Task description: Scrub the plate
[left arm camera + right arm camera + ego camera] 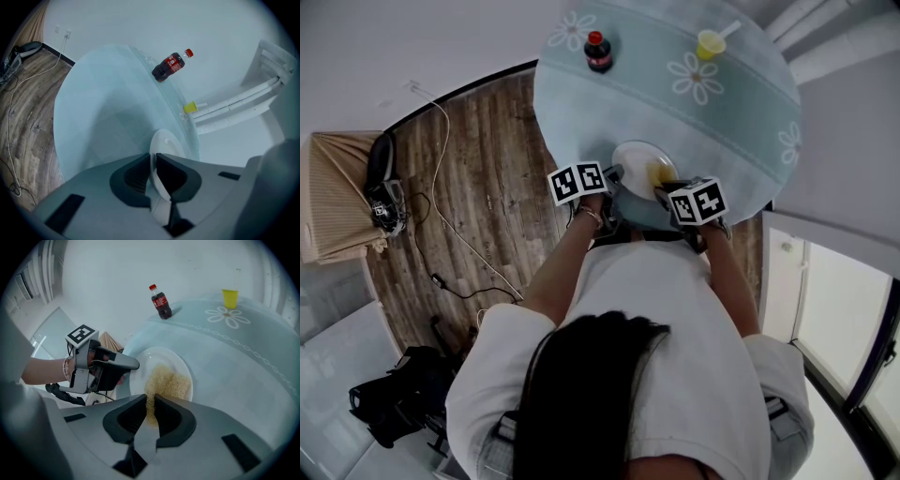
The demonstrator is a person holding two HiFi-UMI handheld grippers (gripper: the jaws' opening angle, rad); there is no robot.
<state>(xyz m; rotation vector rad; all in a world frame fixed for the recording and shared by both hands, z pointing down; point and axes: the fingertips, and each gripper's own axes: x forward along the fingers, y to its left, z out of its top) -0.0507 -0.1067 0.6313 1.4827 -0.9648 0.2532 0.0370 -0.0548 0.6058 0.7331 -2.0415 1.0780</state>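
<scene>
White plate [159,357] tight in left tool [153,158], yellow scrubber [169,380] (on the plate) tight in right tool [151,401].

Yellow scrubber [171,380] on white plate [157,357]

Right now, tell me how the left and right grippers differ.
The left gripper clamps the plate by its rim; the right gripper clamps a yellow sponge. The left gripper sits at the plate's edge; the right gripper lays the sponge on its face. Both are shut on something.
</scene>
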